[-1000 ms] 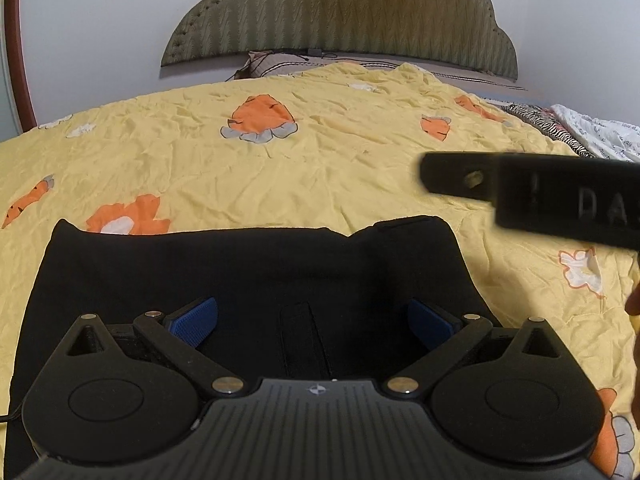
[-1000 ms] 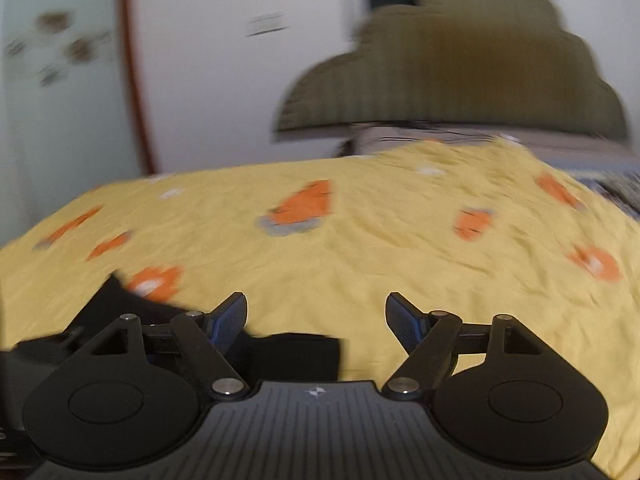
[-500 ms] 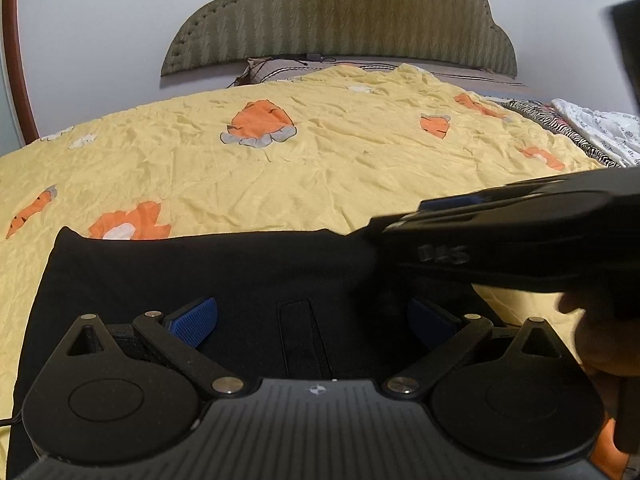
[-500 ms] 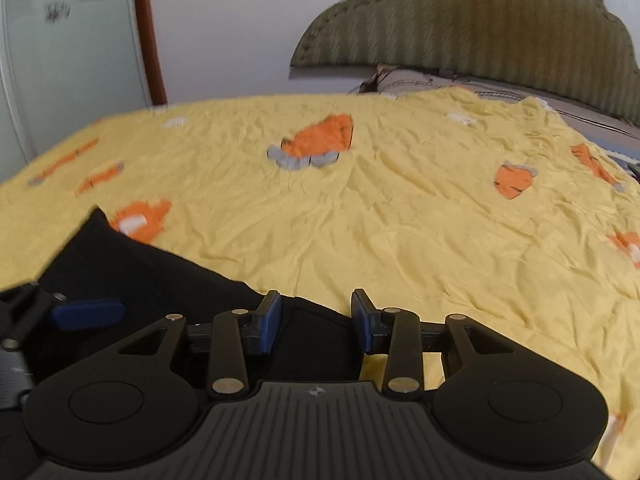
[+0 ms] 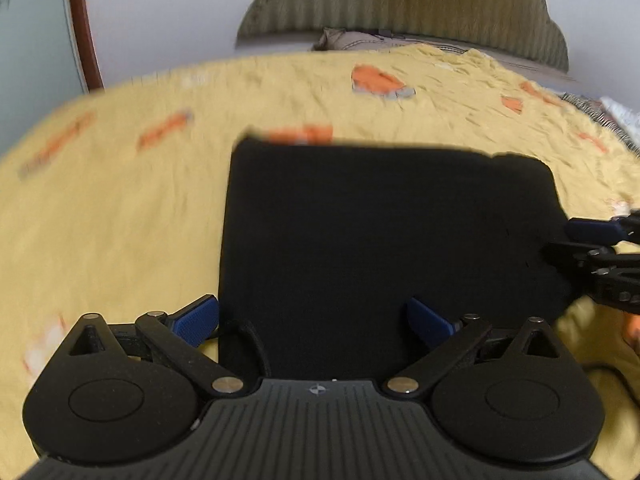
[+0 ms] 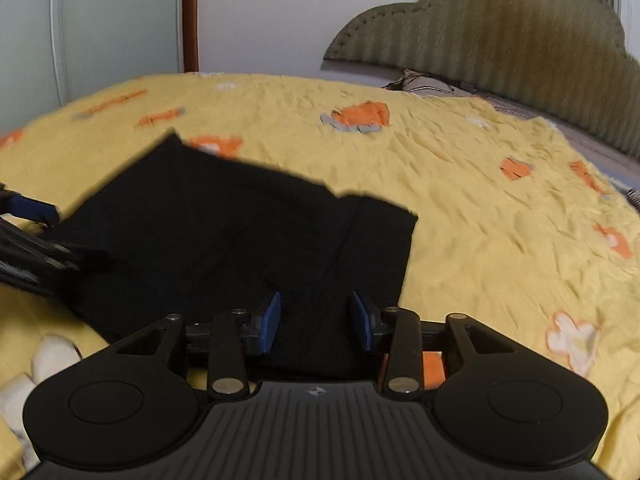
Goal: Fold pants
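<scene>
Right tool (image 6: pixel 316 322) now beside folded black pants (image 5: pixel 380 232), yellow bedspread (image 6: pixel 460 184), green headboard (image 6: pixel 500 20)

Olive scalloped headboard (image 6: pixel 500 28) against white wall (image 6: pixel 260 12), yellow carrot-print bedspread (image 6: pixel 460 184).

yellow bedspread (image 6: pixel 460 208) — folded black pants (image 6: pixel 224 240)

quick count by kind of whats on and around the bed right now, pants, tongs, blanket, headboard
black pants: 1, folded flat on the blanket
tongs: 2, left tongs and right tongs, both with fingers apart over the pants
yellow blanket with orange prints: 1
green headboard: 1
total: 5
</scene>
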Demonstrator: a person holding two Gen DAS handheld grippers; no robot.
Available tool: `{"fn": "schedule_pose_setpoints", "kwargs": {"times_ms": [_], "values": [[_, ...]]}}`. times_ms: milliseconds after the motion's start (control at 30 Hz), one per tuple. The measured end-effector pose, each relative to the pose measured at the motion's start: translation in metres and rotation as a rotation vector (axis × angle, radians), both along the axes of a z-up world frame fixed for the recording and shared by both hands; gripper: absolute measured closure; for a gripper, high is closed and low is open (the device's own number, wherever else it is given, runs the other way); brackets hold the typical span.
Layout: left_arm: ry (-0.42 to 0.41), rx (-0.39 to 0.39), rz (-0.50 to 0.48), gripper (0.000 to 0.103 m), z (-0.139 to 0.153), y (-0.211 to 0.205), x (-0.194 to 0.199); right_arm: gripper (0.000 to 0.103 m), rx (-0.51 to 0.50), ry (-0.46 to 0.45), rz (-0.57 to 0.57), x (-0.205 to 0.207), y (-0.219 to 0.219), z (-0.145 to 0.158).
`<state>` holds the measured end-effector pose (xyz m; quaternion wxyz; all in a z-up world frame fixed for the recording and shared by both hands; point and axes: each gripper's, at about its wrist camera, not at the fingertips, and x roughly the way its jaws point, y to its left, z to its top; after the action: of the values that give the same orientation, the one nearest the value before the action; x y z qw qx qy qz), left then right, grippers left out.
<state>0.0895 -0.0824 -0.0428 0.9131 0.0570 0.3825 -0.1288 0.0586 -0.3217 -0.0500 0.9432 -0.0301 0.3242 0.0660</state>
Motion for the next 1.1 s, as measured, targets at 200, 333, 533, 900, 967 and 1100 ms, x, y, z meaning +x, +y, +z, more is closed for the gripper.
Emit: {"fn": "schedule_pose_setpoints", "kwargs": {"times_ms": [200, 333, 533, 900, 967, 1100], "values": [[-0.08, -0.047, -0.02, 0.001, 0.02, 0.013, -0.021, 0.063, 0.11, -0.064, -0.052, -0.021, 0.001, 0.024], [-0.038, 0.049, -0.057, 0.0, 0.002, -0.002, -0.014, 0.063, 0.042, -0.016, -0.044, -0.018, 0.014, 0.003], [-0.081, 0.005, -0.037, 0.003, 0.017, 0.008, -0.034, 0.02, 0.099, -0.093, -0.18, -0.05, 0.028, 0.027], [-0.067, 0.016, 0.03, 0.002, 0.017, 0.008, -0.075, 0.0, 0.095, -0.064, -0.307, -0.103, 0.079, 0.044], [-0.065, 0.013, 0.056, 0.002, 0.014, 0.011, -0.081, 0.0, 0.082, -0.044, -0.289, -0.105, 0.084, 0.039], [-0.062, 0.02, 0.095, 0.002, 0.01, 0.015, -0.088, 0.0, 0.114, -0.05, -0.258, -0.113, 0.088, 0.034]]}}
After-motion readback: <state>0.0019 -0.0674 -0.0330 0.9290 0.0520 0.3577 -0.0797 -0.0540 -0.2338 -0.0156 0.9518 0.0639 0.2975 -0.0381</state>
